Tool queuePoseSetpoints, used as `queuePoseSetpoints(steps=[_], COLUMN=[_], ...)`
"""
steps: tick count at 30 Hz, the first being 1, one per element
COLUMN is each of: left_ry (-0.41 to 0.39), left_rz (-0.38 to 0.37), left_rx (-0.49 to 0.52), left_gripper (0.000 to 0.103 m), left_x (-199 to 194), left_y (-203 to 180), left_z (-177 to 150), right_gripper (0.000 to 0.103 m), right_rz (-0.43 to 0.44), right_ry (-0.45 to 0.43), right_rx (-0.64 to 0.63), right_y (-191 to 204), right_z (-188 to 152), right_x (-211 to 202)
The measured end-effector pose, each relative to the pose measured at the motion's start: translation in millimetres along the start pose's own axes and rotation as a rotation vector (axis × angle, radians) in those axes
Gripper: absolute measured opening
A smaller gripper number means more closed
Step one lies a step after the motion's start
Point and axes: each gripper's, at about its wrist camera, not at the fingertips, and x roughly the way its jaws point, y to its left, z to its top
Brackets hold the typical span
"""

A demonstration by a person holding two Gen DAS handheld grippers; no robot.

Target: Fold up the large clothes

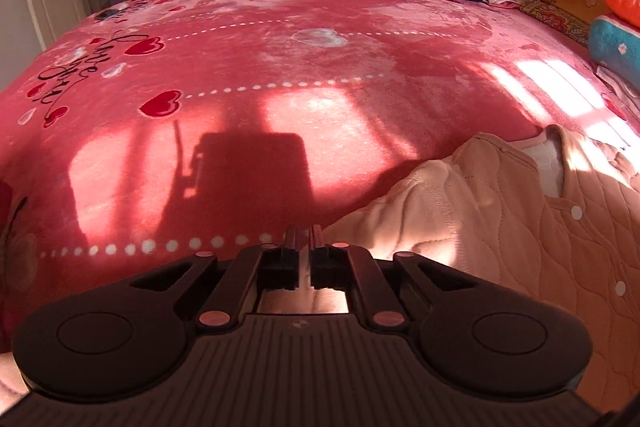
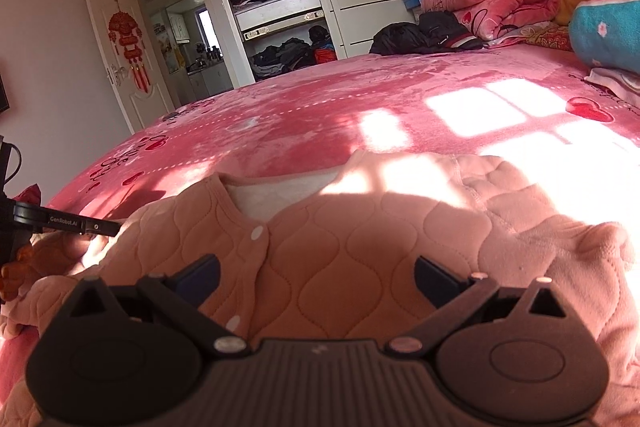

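We note a quilted peach-pink jacket (image 2: 320, 239) lying spread on the bed (image 1: 280, 67), front up, its collar pointing toward the far side of the bed and its row of white snap buttons (image 2: 258, 233) running down the middle. The bed carries a pink blanket printed with red hearts and dotted lines, with bright patches of sunlight falling across it and over part of the jacket. In the left wrist view, our left tool (image 1: 306, 241) sits low over the blanket just beside the jacket's edge; the jacket lies to the right of it, its shoulder and sleeve fabric bunched close against the fingers. The fingers are drawn fully together, with only a thin slit between them; whether any fabric is caught there we cannot tell. In the right wrist view, our right tool (image 2: 318, 277) hangs directly over the chest of the jacket, its jaws spread wide, one blue pad on each side of the button placket, nothing pinched between them. The left tool appears at the left edge of that view, at the jacket's near shoulder. At the head of the bed we see a rolled pink quilt (image 2: 492, 7), a dark garment (image 2: 424, 33), and orange and blue cushions.
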Motion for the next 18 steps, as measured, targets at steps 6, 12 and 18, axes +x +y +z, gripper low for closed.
queuePoseSetpoints(steps=[6, 12, 18], left_ry=[-0.012, -0.127, -0.156], left_rz=[0.047, -0.056, -0.225], left_rx=[-0.063, -0.067, -0.05], left_gripper=[0.003, 0.007, 0.012], left_x=[-20.9, -51.7, -43.3], left_y=[11.8, -14.5, -70.4], left_z=[-12.6, -12.6, -2.5], right_gripper=[0.102, 0.102, 0.102], right_rz=[-0.006, -0.008, -0.023], right_ry=[-0.001, 0.012, -0.001], right_rx=[-0.014, 0.044, 0.084], right_y=[-0.2, -9.5, -22.8], right_z=[0.5, 2.3, 8.7], right_x=[2.7, 3.2, -2.7])
